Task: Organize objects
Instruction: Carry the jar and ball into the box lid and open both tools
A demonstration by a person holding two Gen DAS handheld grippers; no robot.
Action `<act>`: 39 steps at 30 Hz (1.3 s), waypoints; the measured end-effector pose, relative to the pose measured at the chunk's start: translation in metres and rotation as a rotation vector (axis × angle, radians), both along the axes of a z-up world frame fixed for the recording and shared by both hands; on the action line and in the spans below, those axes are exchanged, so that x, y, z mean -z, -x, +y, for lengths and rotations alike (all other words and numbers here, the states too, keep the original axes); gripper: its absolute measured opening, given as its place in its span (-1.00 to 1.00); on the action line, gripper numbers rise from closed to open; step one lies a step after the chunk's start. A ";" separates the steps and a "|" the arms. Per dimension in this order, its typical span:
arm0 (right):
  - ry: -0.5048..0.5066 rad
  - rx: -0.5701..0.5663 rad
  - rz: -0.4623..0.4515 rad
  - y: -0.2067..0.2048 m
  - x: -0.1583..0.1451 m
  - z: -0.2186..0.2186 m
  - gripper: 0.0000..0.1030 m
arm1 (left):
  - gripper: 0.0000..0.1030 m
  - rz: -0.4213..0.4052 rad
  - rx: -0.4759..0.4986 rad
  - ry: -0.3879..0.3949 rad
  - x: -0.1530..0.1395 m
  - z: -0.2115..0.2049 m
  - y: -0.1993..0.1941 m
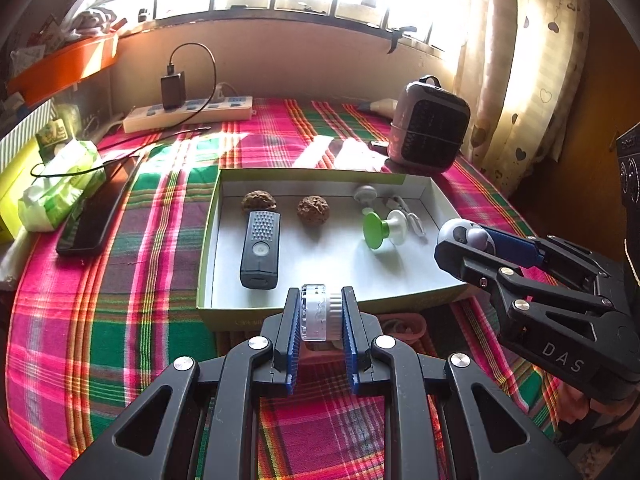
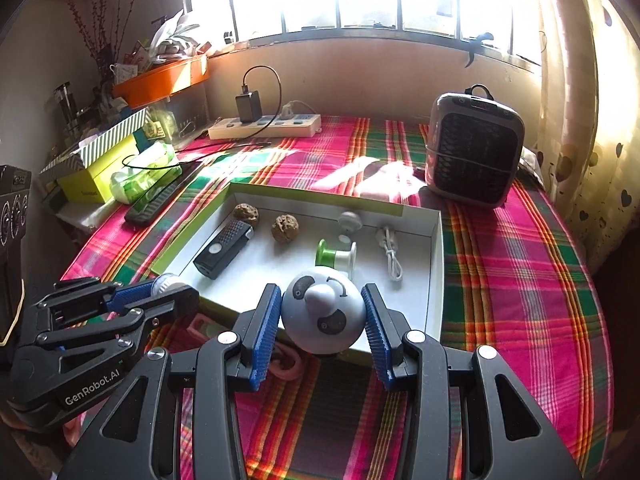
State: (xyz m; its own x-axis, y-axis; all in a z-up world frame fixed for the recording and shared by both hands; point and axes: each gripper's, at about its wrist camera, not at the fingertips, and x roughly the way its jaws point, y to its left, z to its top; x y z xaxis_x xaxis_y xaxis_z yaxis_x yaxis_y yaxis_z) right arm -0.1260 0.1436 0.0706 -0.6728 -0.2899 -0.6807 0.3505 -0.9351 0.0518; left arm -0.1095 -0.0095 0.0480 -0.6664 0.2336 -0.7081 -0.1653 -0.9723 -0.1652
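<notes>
Both tongs are carrying loads at the box's (image 1: 208, 240) near edge: the left tongs (image 1: 320, 312) are clamping a small clear jar (image 1: 320, 316), the right tongs (image 2: 322, 320) a panda ball (image 2: 323, 314). Clear the near wall, then lower each onto bare floor, avoiding the green spool (image 2: 334, 256).

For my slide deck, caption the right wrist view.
Right gripper holds a panda-faced ball at the near edge of a white tray.
</notes>
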 end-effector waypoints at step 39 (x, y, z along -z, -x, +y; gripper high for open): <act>-0.022 -0.132 -0.131 0.118 0.031 -0.035 -0.17 | -0.67 -0.066 0.012 0.037 0.026 0.009 0.079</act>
